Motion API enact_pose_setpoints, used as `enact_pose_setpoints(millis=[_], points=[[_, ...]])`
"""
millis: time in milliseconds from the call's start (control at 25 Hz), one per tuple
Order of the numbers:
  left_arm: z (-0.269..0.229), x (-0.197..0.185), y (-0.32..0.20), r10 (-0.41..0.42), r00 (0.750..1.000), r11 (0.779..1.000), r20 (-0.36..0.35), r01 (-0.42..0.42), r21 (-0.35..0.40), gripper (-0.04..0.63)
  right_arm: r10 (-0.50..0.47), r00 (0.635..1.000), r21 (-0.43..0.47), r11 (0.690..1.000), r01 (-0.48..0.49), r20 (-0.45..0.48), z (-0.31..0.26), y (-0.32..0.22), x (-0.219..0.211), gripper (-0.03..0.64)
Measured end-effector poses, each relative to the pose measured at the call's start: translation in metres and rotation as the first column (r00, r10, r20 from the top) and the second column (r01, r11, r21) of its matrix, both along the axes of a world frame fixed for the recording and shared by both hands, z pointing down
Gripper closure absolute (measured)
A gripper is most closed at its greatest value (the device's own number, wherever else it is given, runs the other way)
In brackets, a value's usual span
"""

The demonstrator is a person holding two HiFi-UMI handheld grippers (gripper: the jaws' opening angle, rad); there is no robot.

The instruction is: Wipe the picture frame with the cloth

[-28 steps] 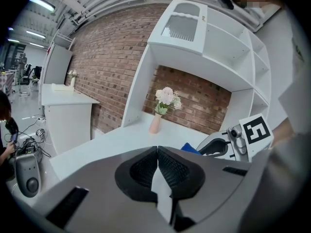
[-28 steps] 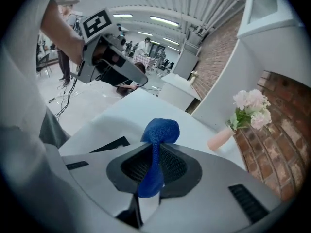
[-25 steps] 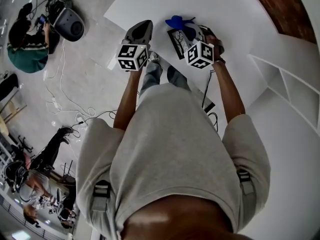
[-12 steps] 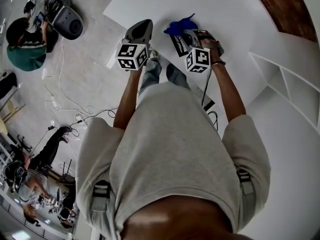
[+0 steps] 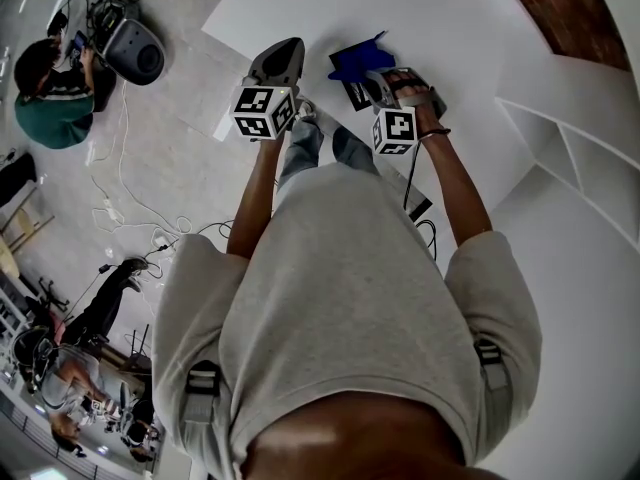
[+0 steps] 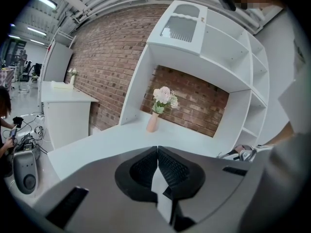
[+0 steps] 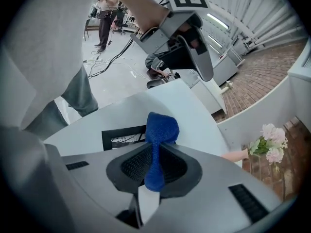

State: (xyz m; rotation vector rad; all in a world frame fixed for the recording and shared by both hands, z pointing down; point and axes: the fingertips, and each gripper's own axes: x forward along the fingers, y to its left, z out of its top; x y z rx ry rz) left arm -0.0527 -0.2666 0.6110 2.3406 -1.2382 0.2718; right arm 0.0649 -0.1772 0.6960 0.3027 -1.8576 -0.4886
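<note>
The right hand-held gripper point(image 5: 374, 74) draws back toward the person, dragging the blue cloth point(image 5: 353, 60) over the picture frame point(image 5: 357, 94).

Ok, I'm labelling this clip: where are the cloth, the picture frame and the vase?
cloth point(image 7: 160, 125): right gripper view, bunched blue top.
picture frame point(image 7: 124, 130): right gripper view, black upper edge.
vase point(image 6: 152, 122): left gripper view, pink body.

Steep overhead view; both claw-mounted views across table point(image 5: 450, 18)

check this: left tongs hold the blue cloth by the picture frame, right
No, the right tongs hold the blue cloth by the picture frame, as the right gripper view shows; the left tongs are shut and empty.
</note>
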Motion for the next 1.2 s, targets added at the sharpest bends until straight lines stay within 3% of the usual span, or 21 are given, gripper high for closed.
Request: enact_pose_setpoints(millis=[1200], points=[[-0.018,0.031,-0.010,0.054,0.998,0.998,-0.024,-0.054,0.019,0.577,0.067,0.998,-0.099,0.993,-0.067,0.006,-0.014,0.084,0.043,0.557]])
